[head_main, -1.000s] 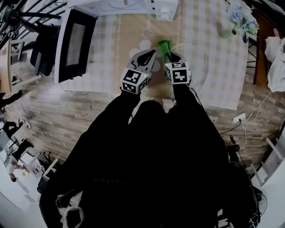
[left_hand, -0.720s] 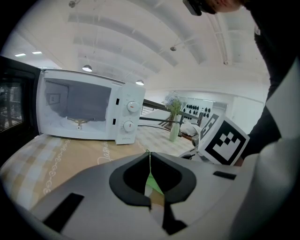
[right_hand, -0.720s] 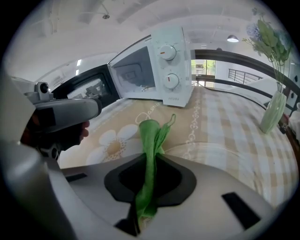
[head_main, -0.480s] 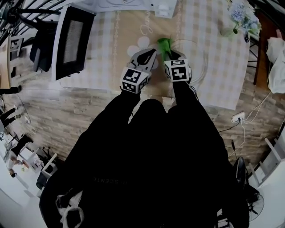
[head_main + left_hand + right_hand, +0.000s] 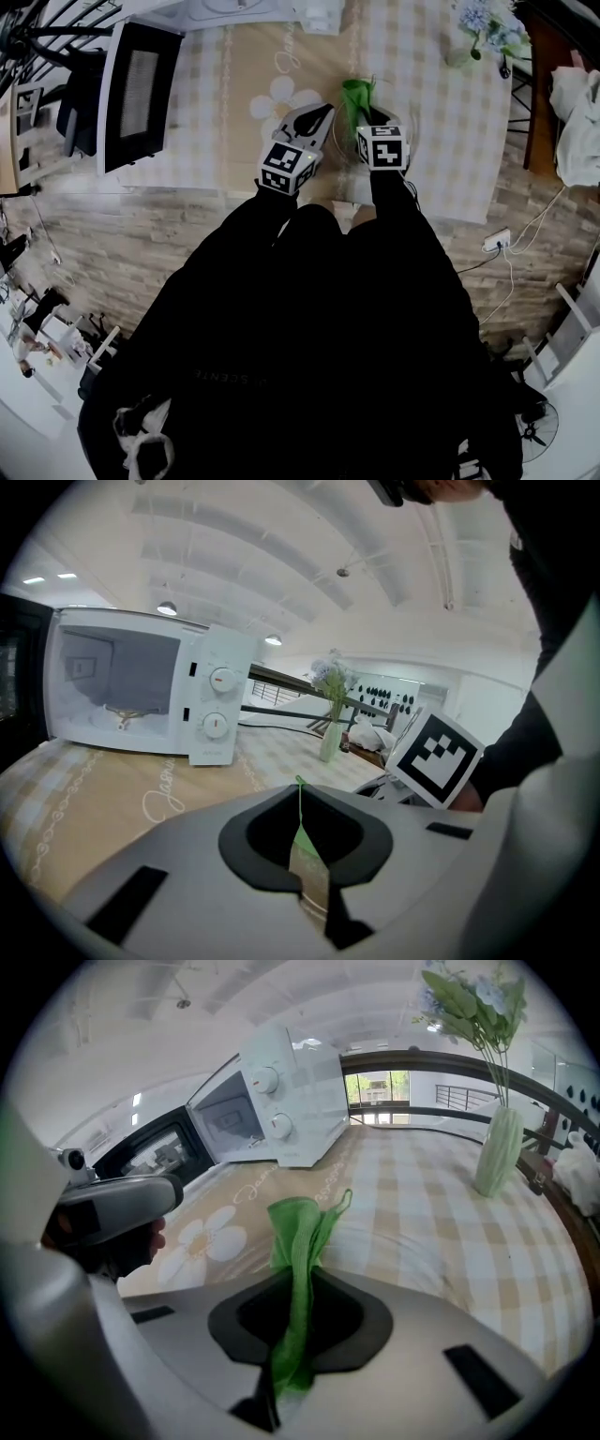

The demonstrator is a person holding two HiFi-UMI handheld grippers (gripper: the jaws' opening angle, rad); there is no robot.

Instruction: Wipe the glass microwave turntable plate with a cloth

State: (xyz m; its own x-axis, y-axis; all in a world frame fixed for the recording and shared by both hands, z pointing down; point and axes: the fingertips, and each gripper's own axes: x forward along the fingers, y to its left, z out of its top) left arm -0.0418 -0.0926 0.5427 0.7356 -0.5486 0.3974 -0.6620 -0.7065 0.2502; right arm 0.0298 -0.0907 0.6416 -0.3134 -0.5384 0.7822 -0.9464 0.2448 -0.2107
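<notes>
The right tongs pinched a green cloth, its bunched end sticking up past the tips above the checked bench. The left tongs were pressed together on the thin rim of the glass plate, just beside the cloth and near the bench's front edge.

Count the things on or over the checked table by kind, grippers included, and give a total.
Two-jaw grippers: 2 (left gripper, right gripper)
White microwave oven: 1
Green cloth: 1
Clear glass turntable plate: 1
Pale green vase of flowers: 1
Total: 6
</notes>
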